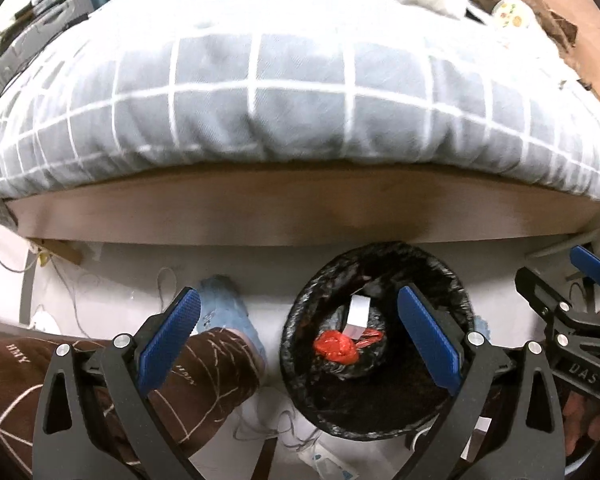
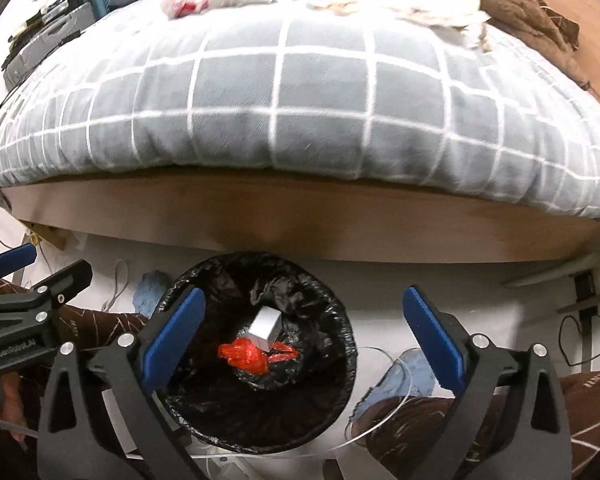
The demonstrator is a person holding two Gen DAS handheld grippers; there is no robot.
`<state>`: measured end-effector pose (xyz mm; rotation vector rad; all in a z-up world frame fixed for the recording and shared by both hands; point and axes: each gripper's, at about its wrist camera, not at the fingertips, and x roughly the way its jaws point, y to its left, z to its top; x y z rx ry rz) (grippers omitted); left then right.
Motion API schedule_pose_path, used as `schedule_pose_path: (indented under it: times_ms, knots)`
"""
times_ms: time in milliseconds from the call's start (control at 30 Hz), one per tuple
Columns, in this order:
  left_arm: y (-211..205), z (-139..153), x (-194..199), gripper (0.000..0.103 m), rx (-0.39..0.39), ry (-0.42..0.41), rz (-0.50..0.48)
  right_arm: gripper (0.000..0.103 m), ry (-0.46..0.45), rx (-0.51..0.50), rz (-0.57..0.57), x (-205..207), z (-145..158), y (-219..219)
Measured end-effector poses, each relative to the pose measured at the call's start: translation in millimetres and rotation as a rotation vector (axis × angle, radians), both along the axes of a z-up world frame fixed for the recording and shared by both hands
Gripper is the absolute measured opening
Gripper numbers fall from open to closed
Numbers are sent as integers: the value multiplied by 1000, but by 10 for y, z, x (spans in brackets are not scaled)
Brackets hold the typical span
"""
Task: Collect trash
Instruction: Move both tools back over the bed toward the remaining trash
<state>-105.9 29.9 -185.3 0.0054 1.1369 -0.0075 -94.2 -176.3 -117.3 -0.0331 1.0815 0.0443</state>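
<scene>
white box (image 2: 265, 326) blurred in bin (image 2: 342, 384); bin's near rim cut off

The room light was soft and even; the quilt (image 2: 284, 92) looked blurred; the fisheye bent the edges; dark corners.

My left hand-held gripper (image 1: 300, 332) points steeply down, jaws spread wide and holding nothing. My right hand-held gripper (image 2: 304, 328) matches it, just beside it.
</scene>
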Motion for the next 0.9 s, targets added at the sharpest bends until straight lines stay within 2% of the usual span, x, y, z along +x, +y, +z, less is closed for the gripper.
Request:
schedule_pose_path:
  times_ms: [200,467,900]
  knots:
    - [-34,251,-12,97,-19,-19,2,95,-56,-14,-6,-49,338,-45]
    - [-47,649,38,97,-29,-91,7,95,-134,-35,-15,-102,759,-135]
    - [-133,1090,288,97,-15,-151,3,95,-198,-28,-57,-1,1127,-409]
